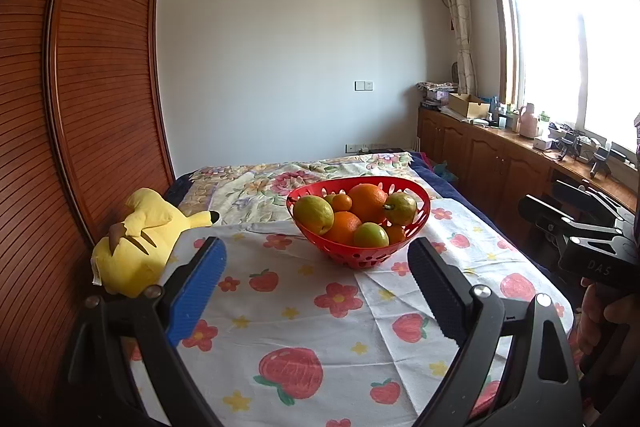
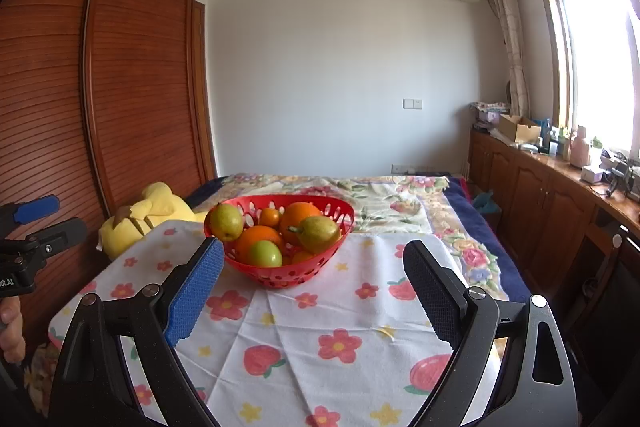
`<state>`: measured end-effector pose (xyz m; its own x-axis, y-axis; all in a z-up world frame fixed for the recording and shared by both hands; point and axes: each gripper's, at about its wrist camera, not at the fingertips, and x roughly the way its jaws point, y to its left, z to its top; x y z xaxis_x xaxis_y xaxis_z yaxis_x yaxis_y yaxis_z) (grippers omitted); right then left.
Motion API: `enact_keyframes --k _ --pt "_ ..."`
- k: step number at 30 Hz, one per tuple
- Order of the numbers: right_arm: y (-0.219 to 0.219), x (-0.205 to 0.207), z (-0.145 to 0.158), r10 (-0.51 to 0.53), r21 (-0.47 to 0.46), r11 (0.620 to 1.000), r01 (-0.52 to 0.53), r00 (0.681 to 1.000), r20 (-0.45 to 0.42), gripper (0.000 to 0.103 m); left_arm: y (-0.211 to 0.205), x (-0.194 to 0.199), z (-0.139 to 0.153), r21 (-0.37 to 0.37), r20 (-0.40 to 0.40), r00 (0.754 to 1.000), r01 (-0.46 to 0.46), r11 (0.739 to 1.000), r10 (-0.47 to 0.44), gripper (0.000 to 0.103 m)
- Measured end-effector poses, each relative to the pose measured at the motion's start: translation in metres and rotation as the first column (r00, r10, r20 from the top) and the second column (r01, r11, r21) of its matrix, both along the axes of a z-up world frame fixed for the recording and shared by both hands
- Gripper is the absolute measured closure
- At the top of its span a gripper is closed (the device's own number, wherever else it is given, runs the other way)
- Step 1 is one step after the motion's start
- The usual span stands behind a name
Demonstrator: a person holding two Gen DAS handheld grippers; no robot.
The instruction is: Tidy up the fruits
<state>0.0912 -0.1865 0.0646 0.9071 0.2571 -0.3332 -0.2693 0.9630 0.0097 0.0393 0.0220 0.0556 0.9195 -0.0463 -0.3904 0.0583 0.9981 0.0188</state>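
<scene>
centrally on the strawberry-print cloth (image 1: 320,327) covering the bed (image 1: 460,187) sits the red basket (image 1: 424,211), closer to the cloth's far edge than its near one. its long axis runs side to side, rim up. oranges (image 1: 368,201) and green-yellow pears (image 1: 313,214) are piled inside; one pear (image 1: 402,207) lies with its stem pointing left. the left gripper (image 1: 316,291) hovers short of the basket, jaws spread wide with nothing between them. the right gripper (image 2: 314,291) does likewise, equally wide and empty. a yellow plush toy (image 1: 136,239) lies at the cloth's left edge, beside the wardrobe (image 1: 80,87).
</scene>
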Motion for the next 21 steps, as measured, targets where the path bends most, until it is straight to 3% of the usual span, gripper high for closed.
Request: enact_keyframes --k 21 --pt "-0.0004 -0.0006 -0.0007 0.001 0.0 1.0 -0.001 1.0 0.0 0.01 -0.0023 -0.0011 -0.0004 -0.001 -0.003 1.0 0.008 1.0 -0.008 0.01"
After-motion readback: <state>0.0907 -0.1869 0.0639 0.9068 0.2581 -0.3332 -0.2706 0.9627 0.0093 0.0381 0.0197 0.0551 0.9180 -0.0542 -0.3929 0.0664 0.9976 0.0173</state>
